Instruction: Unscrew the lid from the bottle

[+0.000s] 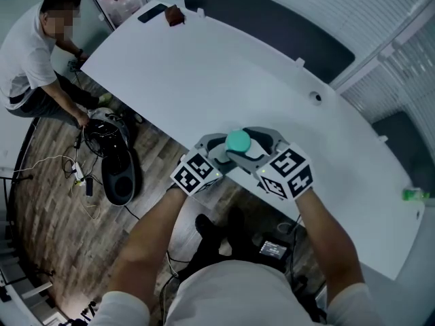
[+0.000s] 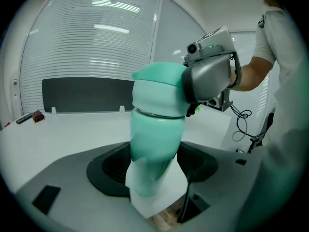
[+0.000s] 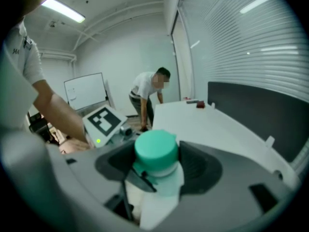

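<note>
The white bench (image 1: pixel 204 66) runs wide and curved ahead of both tools, and its near edge lies right under them. A person (image 1: pixel 30 53) in a white shirt bends over the wooden floor (image 1: pixel 54 202) off the bench's far left end, well away from the left hand-held gripper (image 2: pixel 154 166).

The mint-green bottle (image 2: pixel 157 144) is between the two tools, at the bench's near edge. Its long axis is close to vertical, leaning a little, with the cap end pointing up at the head camera. Whether its base rests on the bench cannot be told.

The left hand-held gripper has its jaws closed against the lower body of the bottle. The right hand-held gripper (image 3: pixel 157 163) comes in higher from the other side, its jaws pressed on the round lid (image 3: pixel 155 149), which sits on the bottle's neck.

Far ahead of the left tool, a flat dark phone (image 1: pixel 152 12) and a small brown block (image 1: pixel 175 15) lie near each other.
</note>
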A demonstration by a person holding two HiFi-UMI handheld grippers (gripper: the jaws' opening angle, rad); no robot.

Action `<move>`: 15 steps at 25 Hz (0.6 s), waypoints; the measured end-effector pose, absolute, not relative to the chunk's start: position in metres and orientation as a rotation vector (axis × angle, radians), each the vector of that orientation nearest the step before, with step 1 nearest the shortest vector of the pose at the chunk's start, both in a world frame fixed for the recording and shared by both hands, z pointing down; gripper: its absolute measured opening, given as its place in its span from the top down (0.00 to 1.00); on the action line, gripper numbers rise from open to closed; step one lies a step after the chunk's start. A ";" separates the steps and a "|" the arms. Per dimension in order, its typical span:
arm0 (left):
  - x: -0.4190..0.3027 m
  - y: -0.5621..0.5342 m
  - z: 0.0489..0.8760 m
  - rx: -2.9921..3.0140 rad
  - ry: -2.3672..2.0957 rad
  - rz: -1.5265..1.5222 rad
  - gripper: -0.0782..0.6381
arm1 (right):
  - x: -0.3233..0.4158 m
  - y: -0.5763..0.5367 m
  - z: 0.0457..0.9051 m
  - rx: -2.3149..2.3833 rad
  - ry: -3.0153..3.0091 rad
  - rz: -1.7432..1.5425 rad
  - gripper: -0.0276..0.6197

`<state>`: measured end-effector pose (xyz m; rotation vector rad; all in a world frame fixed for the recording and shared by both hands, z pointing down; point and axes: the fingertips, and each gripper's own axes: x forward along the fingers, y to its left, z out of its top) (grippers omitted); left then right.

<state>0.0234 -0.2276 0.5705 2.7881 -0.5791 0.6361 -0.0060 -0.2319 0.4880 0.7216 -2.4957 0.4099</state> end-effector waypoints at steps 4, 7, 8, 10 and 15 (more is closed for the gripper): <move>0.024 -0.229 0.570 2.784 -0.573 0.637 0.46 | -0.006 -0.232 0.487 0.716 -2.496 0.381 0.50; 0.023 -0.229 0.571 2.786 -0.573 0.632 0.46 | -0.006 -0.232 0.487 0.713 -2.498 0.369 0.50; 0.023 -0.228 0.571 2.784 -0.573 0.630 0.46 | -0.006 -0.232 0.487 0.713 -2.500 0.369 0.50; 0.023 -0.228 0.570 2.782 -0.571 0.628 0.46 | -0.006 -0.231 0.487 0.711 -2.501 0.368 0.50; 0.023 -0.227 0.570 2.782 -0.567 0.626 0.46 | -0.007 -0.230 0.486 0.696 -2.503 0.355 0.50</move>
